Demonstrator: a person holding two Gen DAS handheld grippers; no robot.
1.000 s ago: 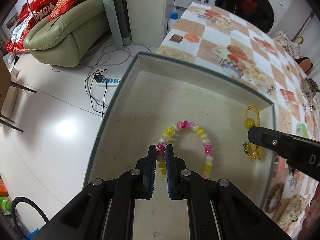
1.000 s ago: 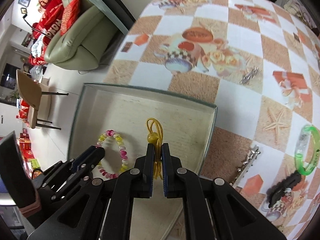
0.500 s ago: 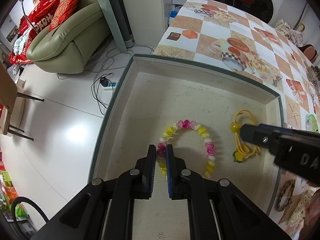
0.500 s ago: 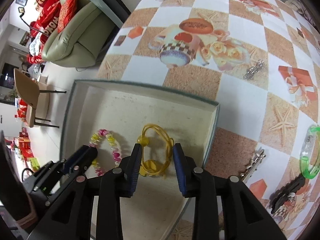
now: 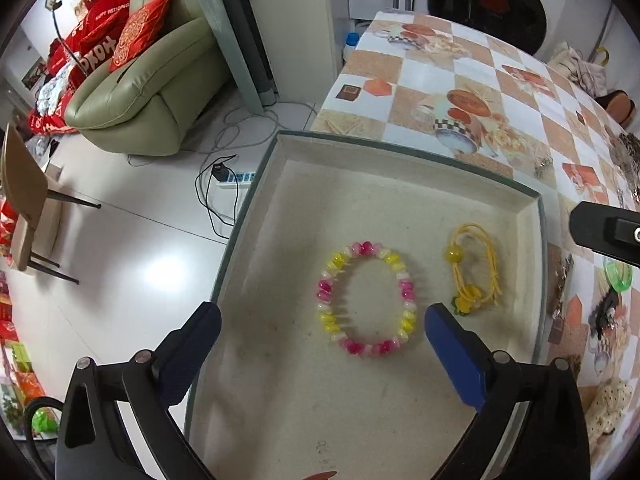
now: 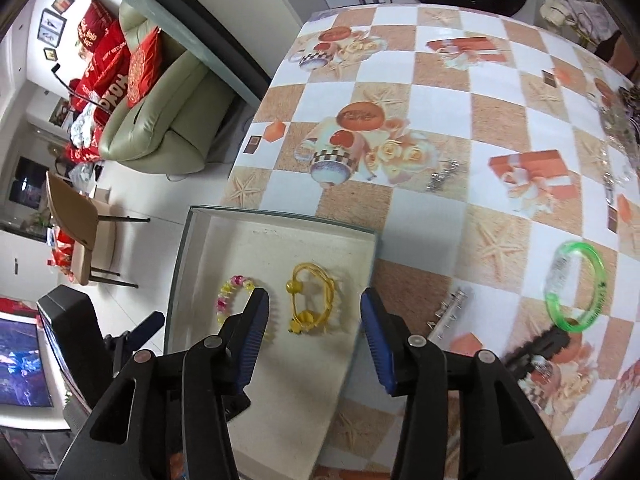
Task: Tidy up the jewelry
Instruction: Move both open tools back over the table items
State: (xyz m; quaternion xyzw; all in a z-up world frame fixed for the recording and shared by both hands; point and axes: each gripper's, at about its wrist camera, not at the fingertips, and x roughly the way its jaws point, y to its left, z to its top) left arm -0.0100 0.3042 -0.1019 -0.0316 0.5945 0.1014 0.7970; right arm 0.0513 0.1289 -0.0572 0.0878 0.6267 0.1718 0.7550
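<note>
Surface: checkered tablecloth with teacup and starfish prints; shallow beige tray at its corner. Left gripper open, empty, above the tray; pink-and-yellow beaded bracelet lies flat just ahead, between its fingers. Right gripper open, empty; yellow cord bracelet with a bead lies just ahead on the tray floor. Translucent green bangle on the surface, well to its right.
</note>
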